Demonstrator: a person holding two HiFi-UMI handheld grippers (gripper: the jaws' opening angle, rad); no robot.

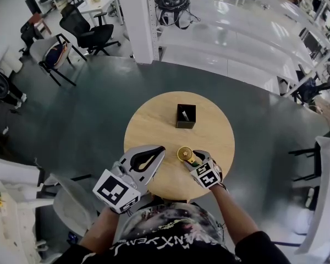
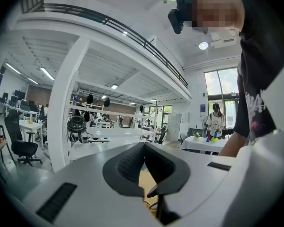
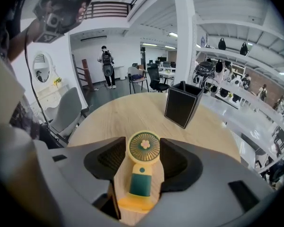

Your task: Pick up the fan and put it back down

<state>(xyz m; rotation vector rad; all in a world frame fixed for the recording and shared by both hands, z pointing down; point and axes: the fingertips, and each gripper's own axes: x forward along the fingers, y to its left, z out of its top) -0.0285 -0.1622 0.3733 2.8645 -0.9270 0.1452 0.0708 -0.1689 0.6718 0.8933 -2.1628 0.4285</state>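
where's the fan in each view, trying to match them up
Head view: the fan lies near the round table's near edge, right of centre.
Left gripper view: the fan cannot be made out.
Right gripper view: it is at lower centre, between the right tongs.
Shared landmark: the black box stands beyond the fan in the head and right gripper views.
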